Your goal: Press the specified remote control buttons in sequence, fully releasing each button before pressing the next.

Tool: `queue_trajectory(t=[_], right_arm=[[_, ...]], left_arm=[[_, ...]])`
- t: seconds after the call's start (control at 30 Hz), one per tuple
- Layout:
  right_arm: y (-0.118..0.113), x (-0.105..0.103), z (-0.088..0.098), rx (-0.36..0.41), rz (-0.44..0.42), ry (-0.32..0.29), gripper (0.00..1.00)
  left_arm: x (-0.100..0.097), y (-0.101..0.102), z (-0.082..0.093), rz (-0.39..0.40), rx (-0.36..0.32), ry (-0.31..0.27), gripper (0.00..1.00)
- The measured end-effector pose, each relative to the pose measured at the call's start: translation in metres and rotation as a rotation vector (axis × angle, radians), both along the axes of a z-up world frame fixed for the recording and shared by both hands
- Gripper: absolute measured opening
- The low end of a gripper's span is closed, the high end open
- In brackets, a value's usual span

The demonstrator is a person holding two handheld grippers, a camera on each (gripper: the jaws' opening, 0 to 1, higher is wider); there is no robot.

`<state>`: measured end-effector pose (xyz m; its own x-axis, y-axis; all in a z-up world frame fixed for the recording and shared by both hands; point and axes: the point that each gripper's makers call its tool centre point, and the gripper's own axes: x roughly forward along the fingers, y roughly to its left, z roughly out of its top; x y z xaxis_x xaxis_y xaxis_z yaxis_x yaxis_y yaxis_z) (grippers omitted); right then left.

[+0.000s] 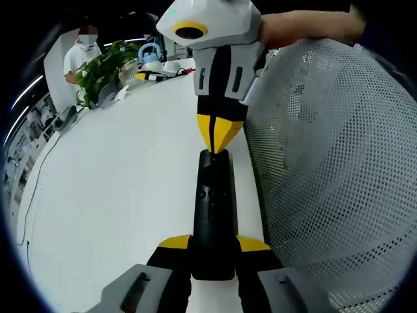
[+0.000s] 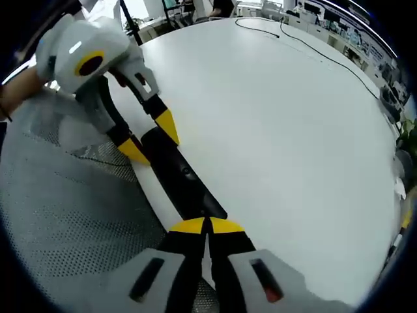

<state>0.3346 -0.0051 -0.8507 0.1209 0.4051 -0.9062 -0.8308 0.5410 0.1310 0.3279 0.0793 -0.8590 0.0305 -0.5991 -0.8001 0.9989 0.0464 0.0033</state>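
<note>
the white tabletop [image 2: 280,117] lies open and wide on one side of the remote control [image 1: 214,215] — on the other, a mesh chair back [image 1: 339,169] crowds close beside it. a potted plant [image 1: 101,68] and clutter sit well apart at the far edge.

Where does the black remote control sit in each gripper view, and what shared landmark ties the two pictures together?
Left gripper view: the remote stands low in the centre, its near end between that view's own jaws.
Right gripper view: the remote runs diagonally left of centre, towards the closed yellow tips at the bottom.
Shared landmark: the grey mesh chair back beside the white table.
</note>
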Motion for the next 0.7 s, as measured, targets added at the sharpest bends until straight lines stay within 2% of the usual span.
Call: queue_trajectory(t=[0.1, 0.37, 0.5, 0.57, 0.6, 0.7], right_arm=[[0.0004, 0.0002, -0.0003, -0.013, 0.008, -0.007, 0.0], [0.0002, 0.0017, -0.0018, -0.05, -0.012, 0.021, 0.0], [-0.001, 0.0008, -0.0006, 0.013, -0.062, -0.018, 0.0], [-0.0022, 0.0005, 0.0001, 0.029, -0.078, -0.009, 0.0], [-0.0016, 0.0006, -0.0001, 0.038, -0.11, 0.017, 0.0], [-0.0008, 0.0015, 0.0, 0.03, -0.102, 0.021, 0.0]], left_arm=[[0.0, 0.0001, -0.0001, 0.0, 0.001, 0.0, 0.25], [-0.0001, -0.0001, -0.0002, 0.0, 0.002, 0.0, 0.25], [-0.0003, 0.0, -0.0002, 0.002, 0.004, -0.001, 0.25], [-0.0005, 0.0, -0.0002, 0.002, 0.003, -0.001, 0.25], [-0.0007, -0.0001, -0.0001, 0.002, 0.003, -0.001, 0.25], [-0.001, 0.0, -0.0001, 0.002, 0.004, -0.001, 0.25]])
